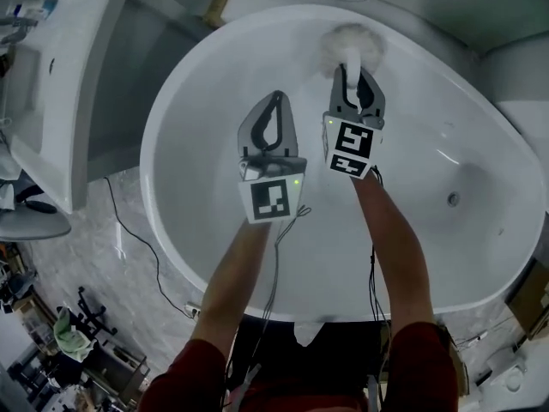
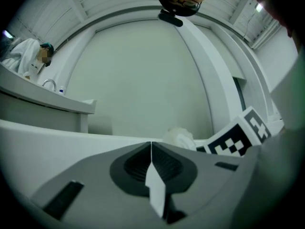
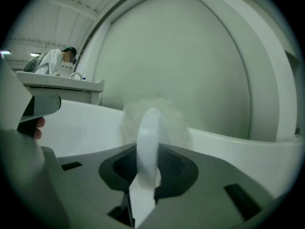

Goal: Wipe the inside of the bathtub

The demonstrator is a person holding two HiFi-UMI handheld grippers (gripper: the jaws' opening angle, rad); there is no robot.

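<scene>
Wiping is the step in hand, I judge. My right gripper (image 1: pixel 349 74) clamps the white handle of the puff (image 1: pixel 350 43), which lies against the far wall of the tub (image 1: pixel 214 256) at upper centre of the frame. My left gripper (image 1: pixel 275 101) hangs beside it, jaws together, empty. Next I'd drag the puff down the glossy wall toward the drain (image 1: pixel 453 199). At upper left stands a counter (image 1: pixel 51 75), with marble floor (image 1: pixel 94 264) at lower left.

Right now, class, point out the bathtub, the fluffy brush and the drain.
bathtub (image 1: pixel 214 84): head view, bare inner wall.
fluffy brush (image 1: pixel 350 43): head view, its fluffy head.
drain (image 1: pixel 453 199): head view, its centre.
</scene>
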